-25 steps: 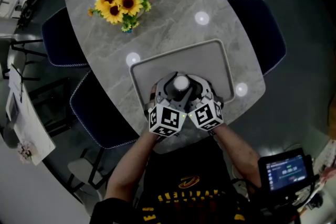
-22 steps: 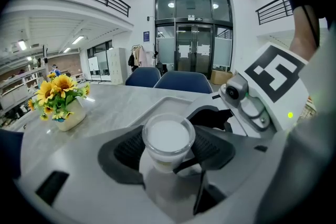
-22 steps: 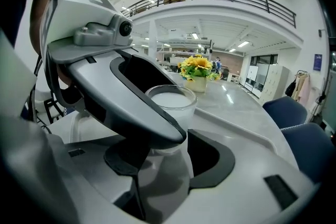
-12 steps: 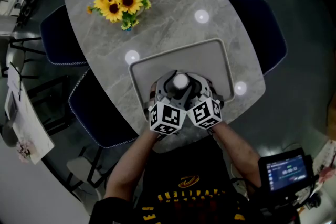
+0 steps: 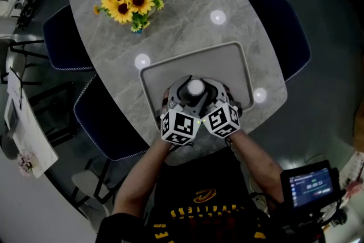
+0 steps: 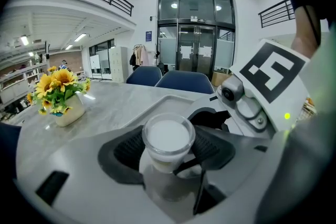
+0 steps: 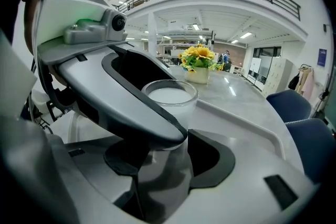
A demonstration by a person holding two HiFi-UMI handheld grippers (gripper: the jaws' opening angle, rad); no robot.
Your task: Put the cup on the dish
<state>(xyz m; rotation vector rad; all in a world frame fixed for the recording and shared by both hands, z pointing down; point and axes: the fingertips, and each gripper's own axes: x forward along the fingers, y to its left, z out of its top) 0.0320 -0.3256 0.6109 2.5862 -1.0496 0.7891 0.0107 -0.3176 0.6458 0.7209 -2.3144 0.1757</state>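
Little has moved bar my right tool tipping slightly; it and my left tool both clasp the cup over the near tray, so next comes gentle lowering and release.

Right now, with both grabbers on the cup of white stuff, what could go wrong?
1. The cup is filled nearly to its rim with white liquid. Even a small tilt could probably slosh some onto the tray.
2. The left gripper and the right gripper both have their jaws on that one cup, crowded together. If they pull different ways, it might twist or slip.
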